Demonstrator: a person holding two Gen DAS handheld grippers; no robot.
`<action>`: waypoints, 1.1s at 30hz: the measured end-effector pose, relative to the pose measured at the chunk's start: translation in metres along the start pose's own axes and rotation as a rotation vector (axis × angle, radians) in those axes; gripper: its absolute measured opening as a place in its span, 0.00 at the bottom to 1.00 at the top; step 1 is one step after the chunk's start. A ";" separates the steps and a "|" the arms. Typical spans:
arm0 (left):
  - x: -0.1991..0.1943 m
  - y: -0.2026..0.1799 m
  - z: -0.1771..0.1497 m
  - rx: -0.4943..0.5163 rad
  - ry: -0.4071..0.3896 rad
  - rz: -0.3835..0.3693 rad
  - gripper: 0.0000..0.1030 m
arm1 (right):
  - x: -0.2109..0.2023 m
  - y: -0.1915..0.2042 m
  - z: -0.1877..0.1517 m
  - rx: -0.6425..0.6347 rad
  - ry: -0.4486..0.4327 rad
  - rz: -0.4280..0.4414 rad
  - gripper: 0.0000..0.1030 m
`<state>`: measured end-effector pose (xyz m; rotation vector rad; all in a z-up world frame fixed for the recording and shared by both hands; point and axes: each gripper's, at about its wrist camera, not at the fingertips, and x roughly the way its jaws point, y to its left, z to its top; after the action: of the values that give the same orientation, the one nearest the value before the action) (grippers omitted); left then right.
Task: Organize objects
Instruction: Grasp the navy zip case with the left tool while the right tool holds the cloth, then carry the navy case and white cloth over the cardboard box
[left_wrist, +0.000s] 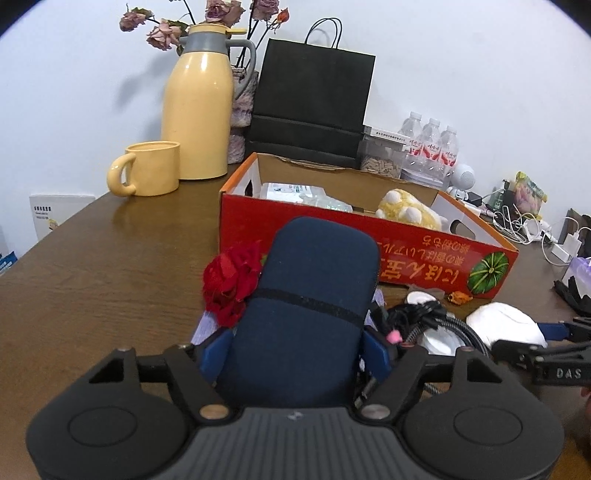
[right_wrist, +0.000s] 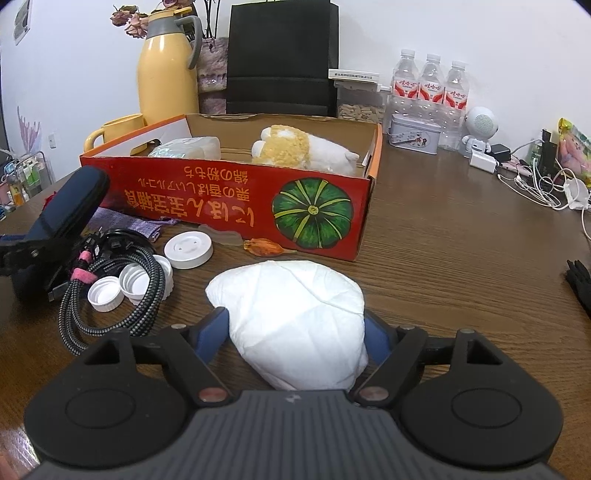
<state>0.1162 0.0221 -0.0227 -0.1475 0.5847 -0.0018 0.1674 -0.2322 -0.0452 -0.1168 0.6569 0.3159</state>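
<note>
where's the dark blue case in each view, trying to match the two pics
Left wrist: the dark blue case fills the lower centre, held between the left gripper's fingers.
Right wrist: the same case sits at the far left edge, tilted.
Shared landmark: the red box behind it.

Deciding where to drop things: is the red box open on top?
Open. The red box has no lid, and a plush toy and a plastic packet show inside.
</note>
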 end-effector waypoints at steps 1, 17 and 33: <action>-0.003 0.000 -0.001 0.002 0.003 0.003 0.70 | 0.000 0.000 0.000 0.002 0.000 -0.002 0.75; -0.027 -0.010 -0.002 0.042 0.002 0.002 0.64 | -0.022 0.016 -0.017 0.029 -0.090 -0.023 0.69; -0.043 -0.023 0.020 0.073 -0.060 -0.005 0.64 | -0.044 0.022 0.003 0.042 -0.179 0.006 0.69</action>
<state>0.0921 0.0041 0.0208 -0.0774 0.5240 -0.0236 0.1294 -0.2215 -0.0156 -0.0460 0.4861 0.3145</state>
